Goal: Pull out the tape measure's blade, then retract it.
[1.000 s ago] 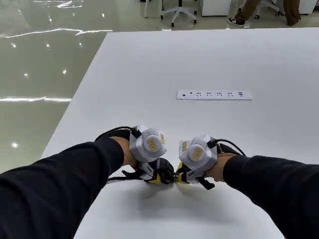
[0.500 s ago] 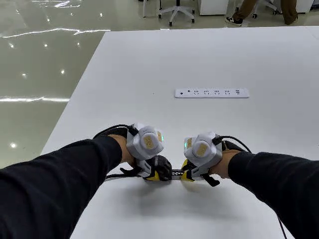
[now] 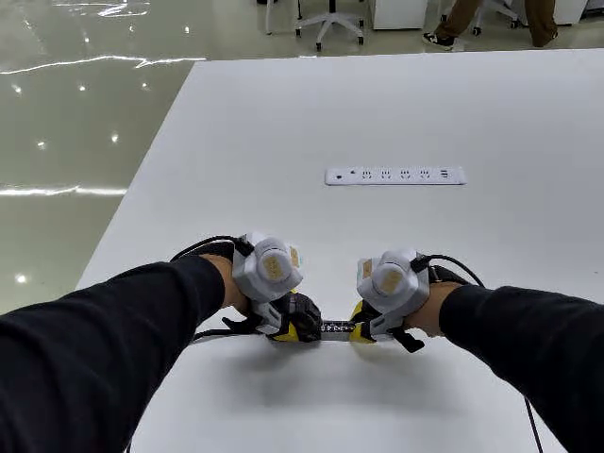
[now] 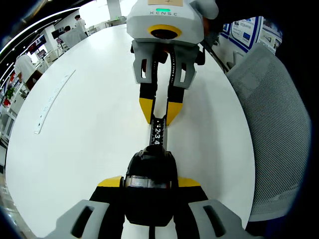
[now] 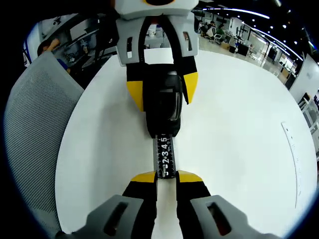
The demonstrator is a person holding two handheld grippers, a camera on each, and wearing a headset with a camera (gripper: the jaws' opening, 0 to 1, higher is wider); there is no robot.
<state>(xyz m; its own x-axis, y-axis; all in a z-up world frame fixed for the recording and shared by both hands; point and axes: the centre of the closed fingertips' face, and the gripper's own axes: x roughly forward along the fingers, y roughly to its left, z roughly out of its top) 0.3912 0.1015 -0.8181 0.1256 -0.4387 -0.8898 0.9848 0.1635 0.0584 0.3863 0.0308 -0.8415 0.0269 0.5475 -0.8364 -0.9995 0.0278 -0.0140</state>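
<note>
Black blade (image 5: pixel 165 157) numbered 2345 is pinched by right gripper (image 5: pixel 165 175), while left gripper (image 4: pixel 149 183) clamps tape measure (image 5: pixel 164 107).

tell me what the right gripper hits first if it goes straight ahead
The right gripper would likely meet the tape measure case, along the blade it pinches; the left gripper holds that case.

**Head view:** high and behind, facing forward and down across the white tabletop (image 3: pixel 396 104).
**Left gripper view:** close, looking past its own jaws at the right gripper (image 4: pixel 159 117).
**Right gripper view:** opposed, facing the left gripper (image 5: pixel 162 92).
Both gripper views share the black numbered tape blade (image 4: pixel 156 134) between the jaw pairs, and the black plastic tape measure case (image 5: pixel 167 102).
</note>
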